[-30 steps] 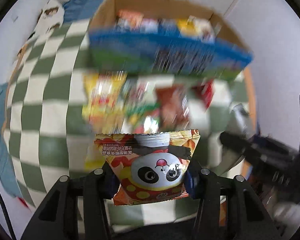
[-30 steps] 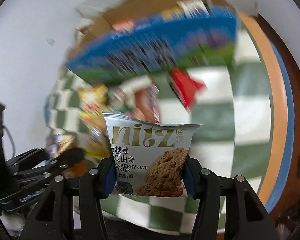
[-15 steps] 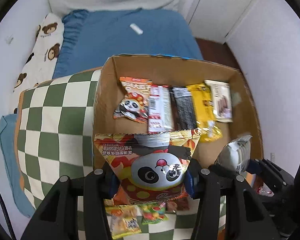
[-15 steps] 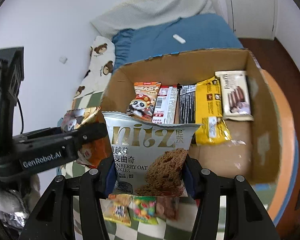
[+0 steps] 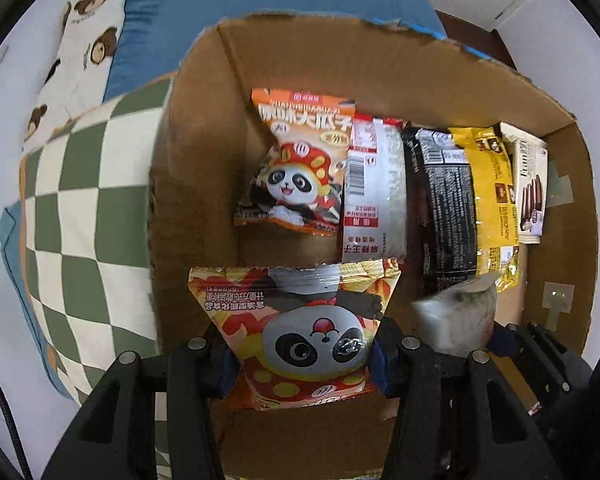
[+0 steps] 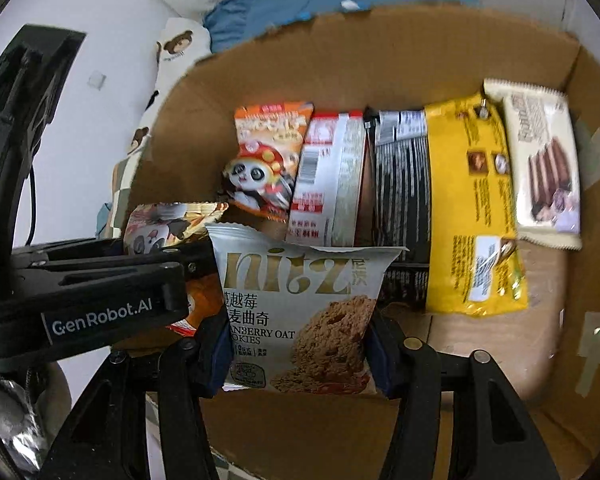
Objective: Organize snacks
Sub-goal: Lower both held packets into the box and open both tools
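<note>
A cardboard box [image 5: 380, 60] fills both views. On its floor lies a row of snacks: an orange panda pack [image 5: 300, 168], a red-and-white pack [image 5: 374, 200], a black pack [image 5: 448, 208], a yellow pack [image 5: 492, 200] and a white wafer pack [image 5: 532, 184]. My left gripper [image 5: 300, 356] is shut on an orange panda bag [image 5: 312, 332] above the box's near left corner. My right gripper [image 6: 296, 356] hangs just to its right. Its jaws are opening, and the silver oat cookie packet [image 6: 300, 300] still sits between the pads, touching them.
The box [image 6: 380, 52] stands on a green-and-white checked cloth [image 5: 80, 184]. Behind it are a blue bed cover [image 5: 260, 0] and a bear-print pillow [image 5: 84, 28]. A white wall lies to the right. The box floor at the near right shows bare cardboard [image 6: 500, 340].
Both grippers travelled from above the loose snacks on the cloth to over the box and sank toward its floor. Each still carries its packet.
</note>
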Tool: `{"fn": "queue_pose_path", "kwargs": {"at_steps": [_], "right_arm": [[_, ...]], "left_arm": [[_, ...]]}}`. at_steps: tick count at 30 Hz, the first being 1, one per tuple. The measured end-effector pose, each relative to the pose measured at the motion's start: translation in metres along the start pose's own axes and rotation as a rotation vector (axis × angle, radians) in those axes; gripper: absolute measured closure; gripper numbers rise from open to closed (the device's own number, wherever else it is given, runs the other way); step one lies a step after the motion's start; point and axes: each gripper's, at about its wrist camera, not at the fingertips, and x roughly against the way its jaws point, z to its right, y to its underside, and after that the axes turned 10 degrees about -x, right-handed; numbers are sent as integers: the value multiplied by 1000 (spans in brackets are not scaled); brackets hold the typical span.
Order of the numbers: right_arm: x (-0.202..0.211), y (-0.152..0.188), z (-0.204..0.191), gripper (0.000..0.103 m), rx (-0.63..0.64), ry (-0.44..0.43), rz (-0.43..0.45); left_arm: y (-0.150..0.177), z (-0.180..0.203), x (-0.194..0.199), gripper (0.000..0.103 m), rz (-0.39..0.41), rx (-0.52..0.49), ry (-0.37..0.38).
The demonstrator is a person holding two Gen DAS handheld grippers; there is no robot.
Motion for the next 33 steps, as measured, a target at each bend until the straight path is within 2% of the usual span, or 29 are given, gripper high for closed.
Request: {"fn": "queue_pose_path", "kwargs": {"at_steps": [1,2,3,4,5,7,11,20,27,33], "right_arm": [[-2,1,1,24,-12,-8,-14],[-4,1,2,12,-16,-18,-24],[-4,1,2,10,-12,-19,-28],[-4,0,3,10,-12,-11,-31],[-4,0,3,10,-12,-3,-32],[-1,-2,2,7,-4,4,-39],[5,-3,3,5,1,51,-28],[34,4,14,5,2,144,25],[66,17,25,5,3,179,83],[106,35,27,5,15,217,202]], "left_arm": [[0,0,-3,54,-4,-1,4],[0,-1,-5,53,-8,3,4],[0,-3,-7,51,-4,8,6],[1,-4,-7,41,2,12,7],[1,-5,-8,27,2,18,7],[3,-6,-7,17,11,27,12],[6,-3,-1,12,24,27,5],[14,3,23,12,81,27,-27],[38,11,54,12,191,28,-51],[59,13,78,12,302,25,-81]]}}
